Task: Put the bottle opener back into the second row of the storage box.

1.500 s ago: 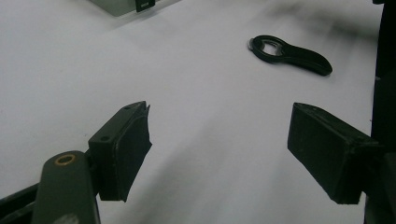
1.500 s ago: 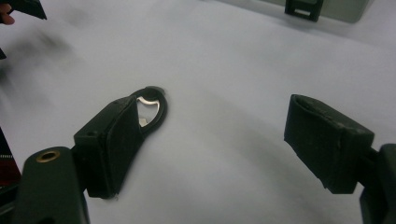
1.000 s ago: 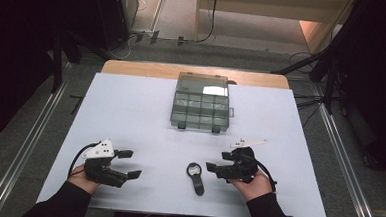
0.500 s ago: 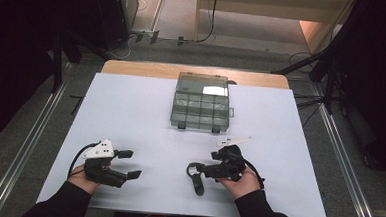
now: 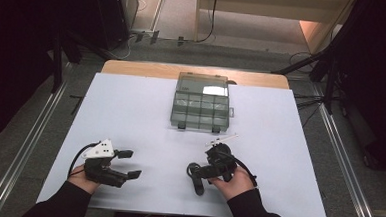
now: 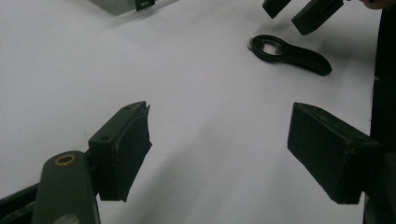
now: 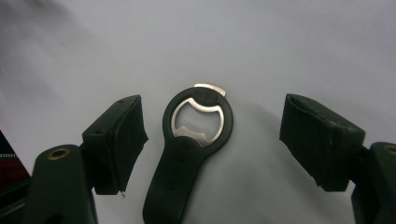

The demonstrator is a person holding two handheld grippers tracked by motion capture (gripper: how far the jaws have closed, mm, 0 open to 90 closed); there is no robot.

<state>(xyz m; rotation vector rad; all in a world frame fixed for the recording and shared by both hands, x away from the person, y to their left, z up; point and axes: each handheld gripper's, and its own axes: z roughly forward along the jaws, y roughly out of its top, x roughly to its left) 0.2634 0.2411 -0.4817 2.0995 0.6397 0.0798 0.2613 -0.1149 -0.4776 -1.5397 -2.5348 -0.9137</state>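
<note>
High view looks down from above the table; both tool views skim it closely, sharing the bottle opener.

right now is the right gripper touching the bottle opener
Apart. In the right gripper view the bottle opener lies on the white sheet between the open right gripper jaws, with bare sheet showing on both sides.

White-topped table, grey floor, dark surroundings

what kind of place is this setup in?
Likely a lab or recording bay, not a home: a table under a white sheet, metal floor rails, dark stands and loose cables around it, and a clear compartment box as prop.
</note>
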